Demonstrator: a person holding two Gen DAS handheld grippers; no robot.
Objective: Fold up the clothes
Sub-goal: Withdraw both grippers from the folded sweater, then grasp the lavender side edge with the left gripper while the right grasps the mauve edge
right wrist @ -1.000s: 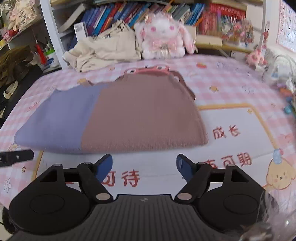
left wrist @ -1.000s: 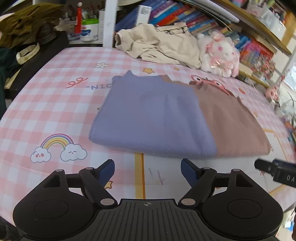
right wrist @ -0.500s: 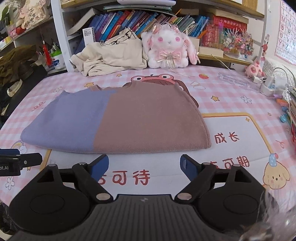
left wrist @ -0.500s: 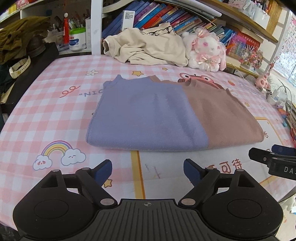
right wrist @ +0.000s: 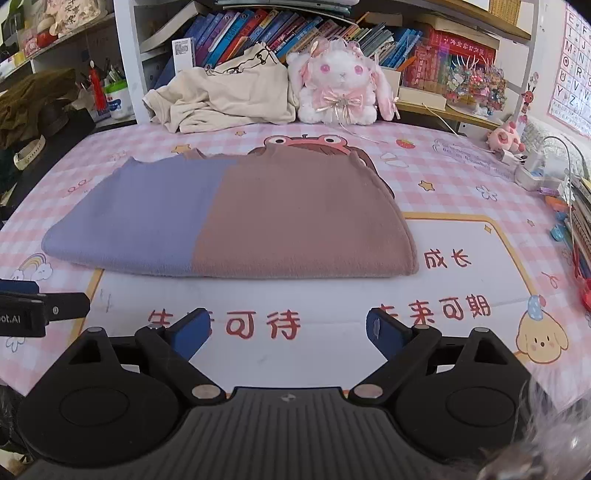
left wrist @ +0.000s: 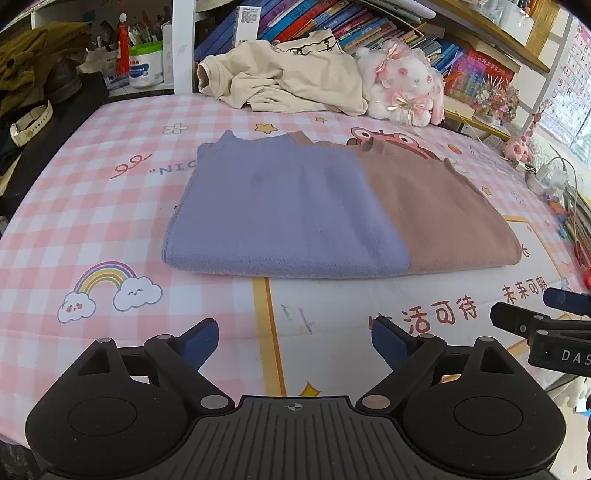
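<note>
The folded garment (left wrist: 332,210), lavender-blue on one half and dusty brown on the other, lies flat as a neat rectangle on the pink checked desk (left wrist: 92,192). Behind it, well apart, a cream garment (right wrist: 225,96) sits crumpled, unfolded.

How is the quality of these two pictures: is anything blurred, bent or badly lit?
Left wrist view: sharp and evenly lit, the sweater clear; the fisheye curves the bedsheet and darkens the corners. Right wrist view: equally sharp, shelves bowed at the top; a blurred fuzzy patch covers the lower right corner.

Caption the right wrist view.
Open right gripper hovers short of a folded purple-and-brown knit garment on a pink checked tablecloth.
</note>
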